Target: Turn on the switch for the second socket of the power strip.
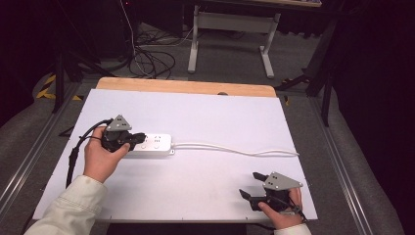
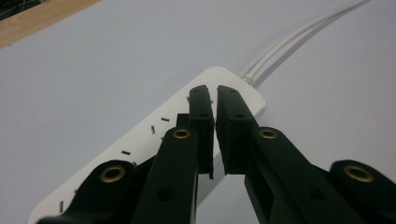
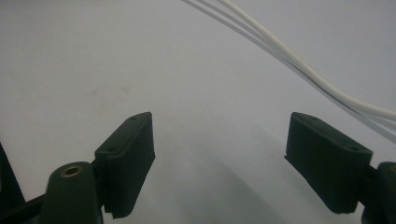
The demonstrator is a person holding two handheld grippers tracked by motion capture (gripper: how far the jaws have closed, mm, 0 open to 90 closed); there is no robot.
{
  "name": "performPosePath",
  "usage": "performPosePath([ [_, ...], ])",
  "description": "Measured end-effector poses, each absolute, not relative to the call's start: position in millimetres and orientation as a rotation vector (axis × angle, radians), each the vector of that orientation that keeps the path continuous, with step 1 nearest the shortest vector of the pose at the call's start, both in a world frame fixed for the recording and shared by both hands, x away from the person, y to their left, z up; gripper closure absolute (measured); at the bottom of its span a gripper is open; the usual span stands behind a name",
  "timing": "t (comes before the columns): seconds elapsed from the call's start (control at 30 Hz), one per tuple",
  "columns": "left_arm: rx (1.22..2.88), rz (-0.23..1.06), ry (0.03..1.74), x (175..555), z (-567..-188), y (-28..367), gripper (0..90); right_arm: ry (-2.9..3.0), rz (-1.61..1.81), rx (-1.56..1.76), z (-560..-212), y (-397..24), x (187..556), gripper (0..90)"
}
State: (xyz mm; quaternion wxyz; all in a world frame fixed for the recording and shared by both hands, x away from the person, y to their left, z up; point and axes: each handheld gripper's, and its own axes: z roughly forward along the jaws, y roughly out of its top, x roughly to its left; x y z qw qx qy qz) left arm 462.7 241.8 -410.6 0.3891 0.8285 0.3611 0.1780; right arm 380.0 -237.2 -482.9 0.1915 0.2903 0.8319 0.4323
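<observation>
Two grippers (image 1: 133,138) (image 1: 250,185), one power strip (image 1: 155,145).

A glossy white plastic power strip (image 1: 152,142) with small dark socket slots trails a white cord (image 1: 235,149) across the pale matte board (image 1: 205,181). Both matte black grippers carry what looks like brass-coloured rivets; cream sleeve (image 1: 73,208).

Right claw (image 3: 219,163) wide open above white table (image 3: 140,70), white cord (image 3: 299,65) beyond
</observation>
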Motion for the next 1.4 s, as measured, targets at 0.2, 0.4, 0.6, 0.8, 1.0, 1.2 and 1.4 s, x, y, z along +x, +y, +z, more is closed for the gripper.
performPosePath([
  [0.2,2.067,0.446,0.921,457.6,-404.8,246.1,71.5,2.341,1.210,0.813,-483.7,-236.8,381.0,23.8],
  [0.4,2.033,0.487,0.952,452.4,-401.2,242.5,41.3,2.341,1.210,0.812,-483.6,-236.6,380.7,23.7],
  [0.6,2.008,0.486,0.933,443.2,-395.5,242.3,23.3,2.342,1.210,0.813,-483.7,-236.6,380.5,23.7],
  [0.8,1.964,0.509,0.872,425.6,-384.8,246.4,17.4,2.340,1.215,0.813,-483.4,-236.9,380.2,23.7],
  [1.0,1.951,0.542,0.838,404.4,-380.5,246.4,14.8,2.341,1.213,0.812,-483.4,-236.6,380.4,23.5],
  [1.2,1.899,0.547,0.810,384.5,-379.8,249.8,13.3,2.340,1.212,0.809,-483.1,-236.4,380.0,23.3],
  [1.4,1.885,0.562,0.803,371.3,-383.6,255.6,12.4,2.338,1.212,0.810,-482.8,-236.6,379.8,23.0],
])
